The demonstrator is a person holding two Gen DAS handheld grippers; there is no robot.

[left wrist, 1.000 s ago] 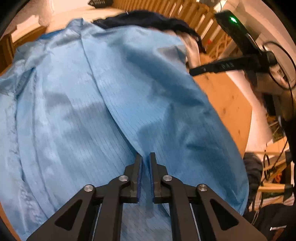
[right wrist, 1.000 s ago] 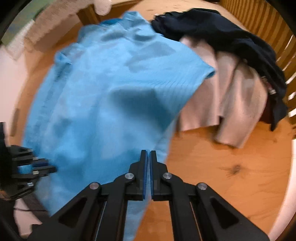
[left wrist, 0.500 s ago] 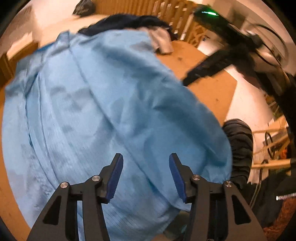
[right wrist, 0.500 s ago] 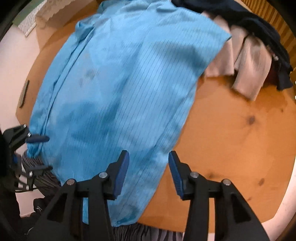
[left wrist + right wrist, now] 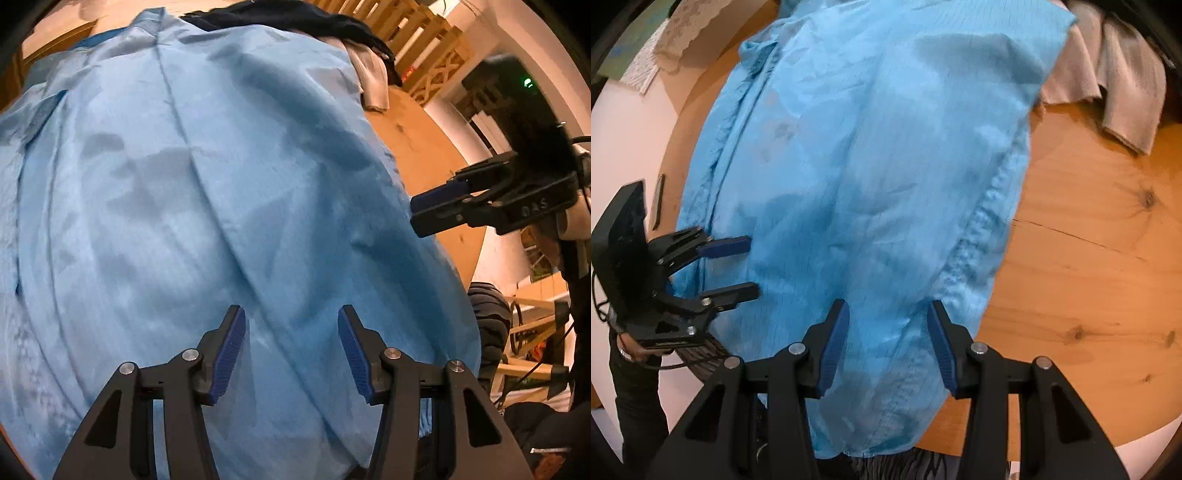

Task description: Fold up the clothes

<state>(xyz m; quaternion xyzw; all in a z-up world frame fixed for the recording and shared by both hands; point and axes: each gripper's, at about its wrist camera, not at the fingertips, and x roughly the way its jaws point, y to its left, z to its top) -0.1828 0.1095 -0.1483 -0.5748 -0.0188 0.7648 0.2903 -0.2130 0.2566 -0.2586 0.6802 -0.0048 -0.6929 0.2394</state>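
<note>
The blue garment (image 5: 864, 177) lies spread on the wooden counter (image 5: 1089, 236), beside a grey cloth (image 5: 1123, 85). Left tongs (image 5: 291, 350) and right tongs (image 5: 886, 339) hover over its near hem, both released.

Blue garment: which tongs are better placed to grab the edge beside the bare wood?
Right. The right tongs, open, hover over the blue garment's puckered seam beside the wooden table; the left tongs, also open, sit at the opposite edge.
</note>
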